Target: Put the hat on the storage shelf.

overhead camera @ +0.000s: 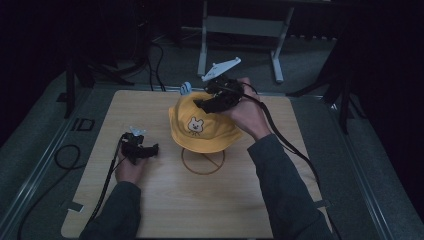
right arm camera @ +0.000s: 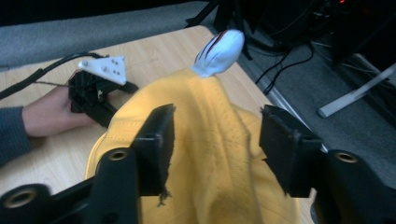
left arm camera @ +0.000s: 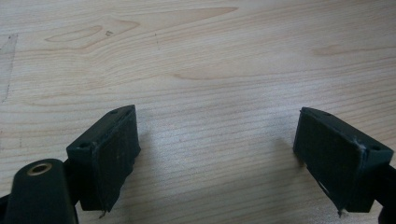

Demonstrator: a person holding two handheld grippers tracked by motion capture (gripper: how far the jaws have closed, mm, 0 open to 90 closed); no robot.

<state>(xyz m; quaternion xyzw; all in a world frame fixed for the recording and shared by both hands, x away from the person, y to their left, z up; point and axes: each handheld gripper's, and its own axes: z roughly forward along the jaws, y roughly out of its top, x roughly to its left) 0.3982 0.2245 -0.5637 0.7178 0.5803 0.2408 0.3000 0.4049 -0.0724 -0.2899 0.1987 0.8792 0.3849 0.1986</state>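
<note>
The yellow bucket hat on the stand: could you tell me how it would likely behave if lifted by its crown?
The yellow bucket hat is probably floppy: its cloth creases between the open right gripper. It looks light for its size, so a pinch should lift it, brim sagging. A sideways push might tip it with its wire stand, whose ring base looks slight.

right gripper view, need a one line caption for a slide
Open right tool straddling the crown of a yellow hat with a white ear, pads clear of the fabric.
</note>
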